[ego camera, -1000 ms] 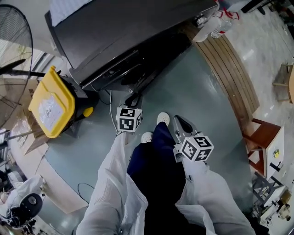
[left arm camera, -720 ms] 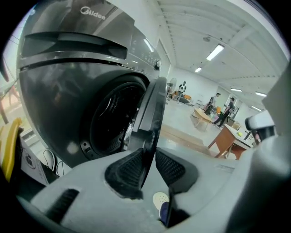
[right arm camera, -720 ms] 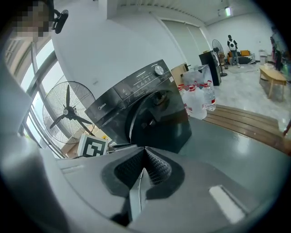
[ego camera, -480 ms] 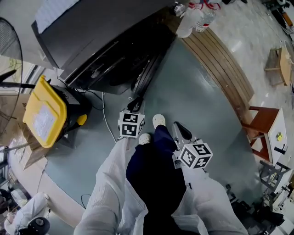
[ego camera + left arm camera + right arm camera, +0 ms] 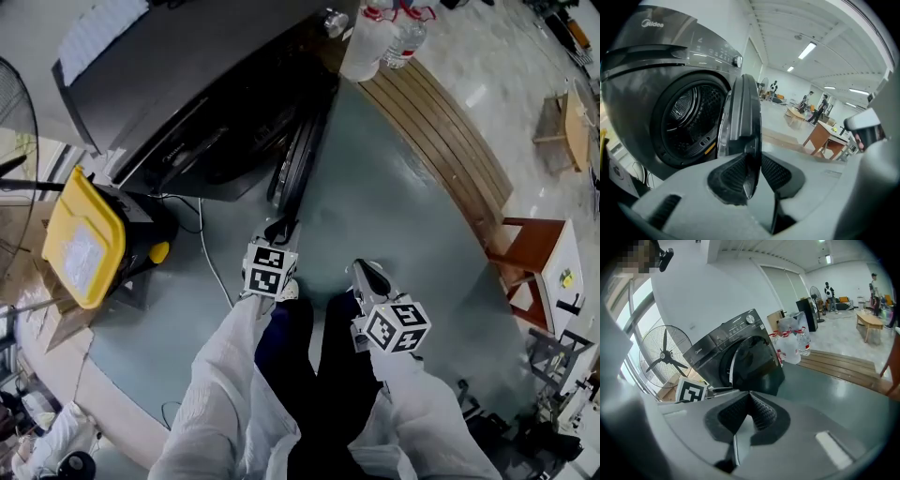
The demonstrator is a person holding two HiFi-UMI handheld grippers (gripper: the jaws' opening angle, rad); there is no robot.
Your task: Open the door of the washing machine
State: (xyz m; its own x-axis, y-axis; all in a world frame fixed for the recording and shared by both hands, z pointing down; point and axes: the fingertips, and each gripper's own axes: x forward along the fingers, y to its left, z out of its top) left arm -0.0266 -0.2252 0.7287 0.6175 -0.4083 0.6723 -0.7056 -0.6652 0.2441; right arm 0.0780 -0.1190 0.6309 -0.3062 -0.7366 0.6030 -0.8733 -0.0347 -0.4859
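**Door swung out, left gripper on its rim**

The washing machine (image 5: 216, 84) stands on a glossy grey-green floor (image 5: 394, 206). Its door (image 5: 295, 164) is swung out from the machine's front. The left gripper (image 5: 278, 228) pinches the door's rim; its jaws have just eased apart a touch, with the rim between the pads. The right gripper (image 5: 361, 270), in front of the machine, is closed and empty. Wooden decking (image 5: 441, 131) lies right of the machine and a yellow bin (image 5: 84, 234) stands left of it.

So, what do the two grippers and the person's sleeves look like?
The left gripper and the right gripper each have a pale grey body, black ribbed pads on the jaws, and a white cube printed with black square markers. The person wears long white sleeves and dark trousers.
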